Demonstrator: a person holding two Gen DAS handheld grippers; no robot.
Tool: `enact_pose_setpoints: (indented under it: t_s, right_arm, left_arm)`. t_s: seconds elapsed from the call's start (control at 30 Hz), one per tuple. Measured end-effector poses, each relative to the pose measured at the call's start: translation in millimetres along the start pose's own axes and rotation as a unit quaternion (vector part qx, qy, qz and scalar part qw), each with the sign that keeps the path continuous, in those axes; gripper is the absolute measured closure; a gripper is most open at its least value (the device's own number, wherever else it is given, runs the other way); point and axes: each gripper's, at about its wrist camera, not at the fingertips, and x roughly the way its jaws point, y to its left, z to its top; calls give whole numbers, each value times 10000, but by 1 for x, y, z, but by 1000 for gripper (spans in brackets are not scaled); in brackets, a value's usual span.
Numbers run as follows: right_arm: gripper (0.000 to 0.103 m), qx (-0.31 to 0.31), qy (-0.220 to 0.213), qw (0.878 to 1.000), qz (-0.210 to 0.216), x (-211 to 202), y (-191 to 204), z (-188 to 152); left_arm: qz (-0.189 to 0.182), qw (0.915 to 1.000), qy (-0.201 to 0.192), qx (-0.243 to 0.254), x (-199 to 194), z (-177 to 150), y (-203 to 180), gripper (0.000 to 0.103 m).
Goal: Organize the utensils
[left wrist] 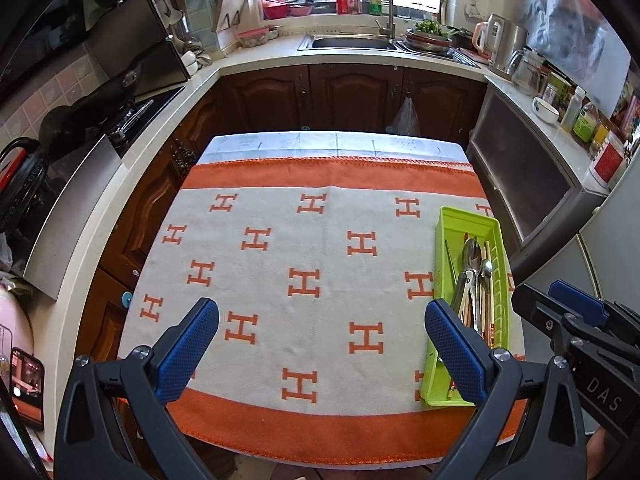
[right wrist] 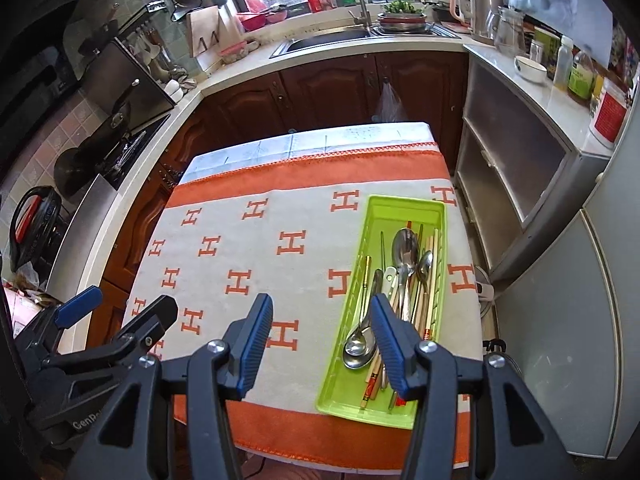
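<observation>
Both grippers empty, jaws apart: right gripper point(right wrist: 320, 344) nearer the green tray point(right wrist: 404, 208) of spoons point(right wrist: 405, 246) and chopsticks, long axis running away; left gripper point(left wrist: 322, 354) over bare cloth.

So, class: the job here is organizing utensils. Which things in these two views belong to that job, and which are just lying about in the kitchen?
Part of the job:
- green tray
- spoons
- chopsticks
- left tongs, open, empty
- right tongs, open, empty

Just lying about:
- white bowl
- glass jug
- sink
- black pan
- patterned cloth
</observation>
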Motion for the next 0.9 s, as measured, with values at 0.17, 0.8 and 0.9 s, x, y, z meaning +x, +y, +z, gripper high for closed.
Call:
enact_pose_setpoints:
  t_s: [0.17,0.8,0.9]
  right_arm:
    - [52,-58,30,10000,16,-4,6,0]
    - [52,-122,-6,9997,-213,-8,12,-1]
    - [52,-103,8,9997,-211,-8,11,-1]
  left_arm:
    - [35,9999,51,-159,-4,-3,8,1]
    - [51,9998,78,-163,-7,-6,9,1]
    - [55,9998,77,-158,-7,-6,8,1]
